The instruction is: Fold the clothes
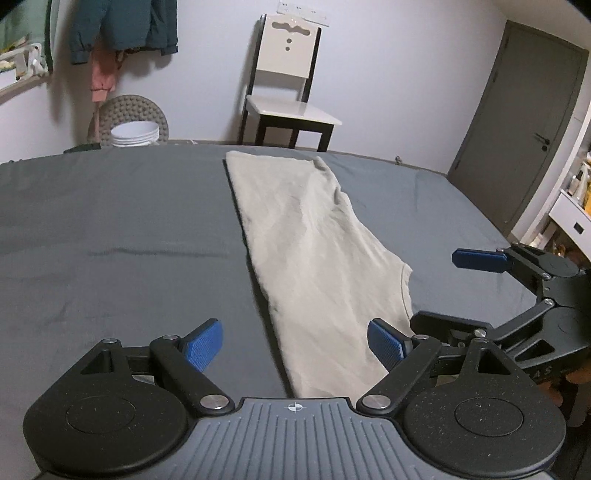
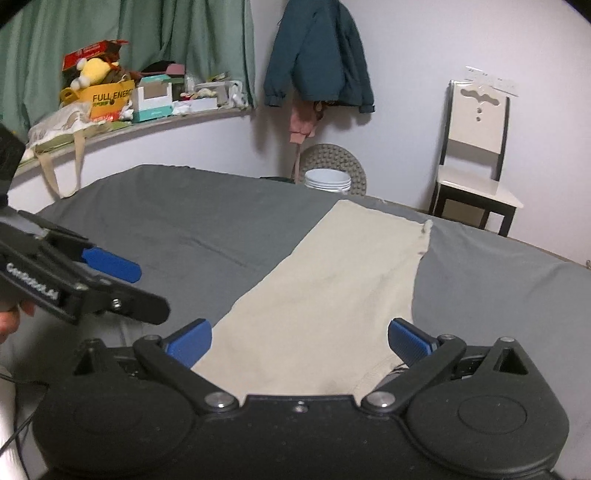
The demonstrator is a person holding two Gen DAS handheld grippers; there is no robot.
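A beige garment (image 1: 310, 258) lies folded into a long strip on the grey bed sheet (image 1: 110, 221), running from the near edge to the far side; it also shows in the right wrist view as the garment (image 2: 325, 295). My left gripper (image 1: 295, 345) hovers open over its near end, nothing between the blue pads. My right gripper (image 2: 299, 341) is open too, above the same near end by the collar. The right gripper (image 1: 436, 288) appears at the right of the left wrist view, and the left gripper (image 2: 122, 284) at the left of the right wrist view.
A white chair (image 1: 284, 85) stands beyond the bed, with stacked white bowls (image 1: 135, 134) and hanging jackets (image 1: 125, 26) to its left. A grey door (image 1: 517, 129) is at the right. A cluttered shelf (image 2: 129, 99) runs under green curtains.
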